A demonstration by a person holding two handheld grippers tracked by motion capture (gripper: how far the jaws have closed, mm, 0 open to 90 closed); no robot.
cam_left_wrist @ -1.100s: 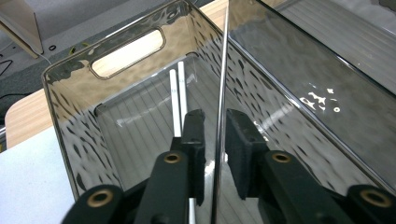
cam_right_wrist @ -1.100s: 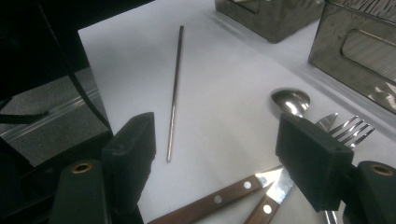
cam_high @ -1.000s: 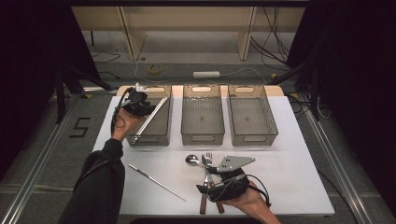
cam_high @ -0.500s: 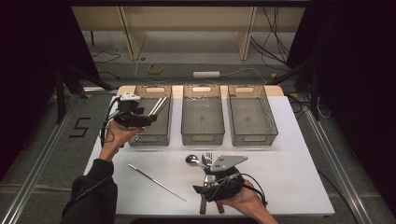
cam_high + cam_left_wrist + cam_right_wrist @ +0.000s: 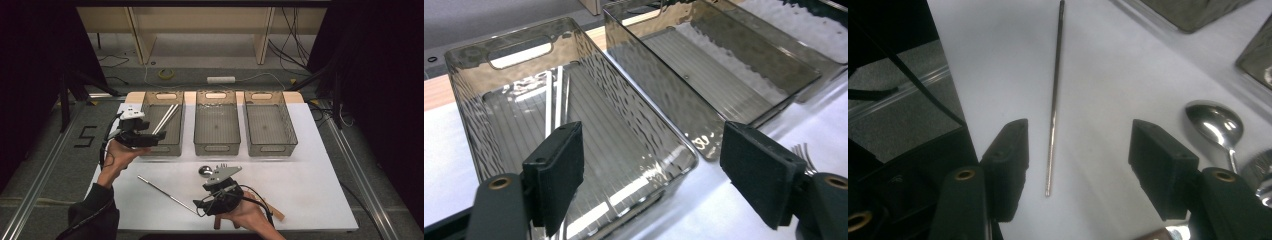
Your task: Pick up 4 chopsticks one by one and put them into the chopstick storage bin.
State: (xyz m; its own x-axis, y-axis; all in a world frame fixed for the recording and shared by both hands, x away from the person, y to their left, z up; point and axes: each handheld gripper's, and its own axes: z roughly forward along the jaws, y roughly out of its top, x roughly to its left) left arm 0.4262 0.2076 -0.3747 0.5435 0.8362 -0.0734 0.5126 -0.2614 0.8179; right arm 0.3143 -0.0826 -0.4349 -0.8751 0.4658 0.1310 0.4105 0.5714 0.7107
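Two metal chopsticks (image 5: 166,118) lie slanted in the left smoked-plastic bin (image 5: 162,95), seen through its wall as pale chopsticks (image 5: 553,95). My left gripper (image 5: 149,140) hovers at that bin's near left corner. Its jaws have just been opening, and the left gripper (image 5: 654,160) is open with nothing between them. A third chopstick (image 5: 167,193) lies on the white table. My right gripper (image 5: 201,205) points at its near end. The right gripper (image 5: 1080,155) straddles the chopstick (image 5: 1054,100); its jaws have just been closing, and the pads stand clear of it.
An empty middle bin (image 5: 216,149) and right bin (image 5: 272,149) stand in a row at the back. A spoon (image 5: 204,171) lies by my right gripper, and wooden handles (image 5: 274,213) stick out under the right hand. Fork tines (image 5: 801,150) peek in at the right.
My left gripper has drawn back from over the left bin toward its near left corner and opened. My right gripper has shifted left onto the lone chopstick's end, its jaws narrowing.
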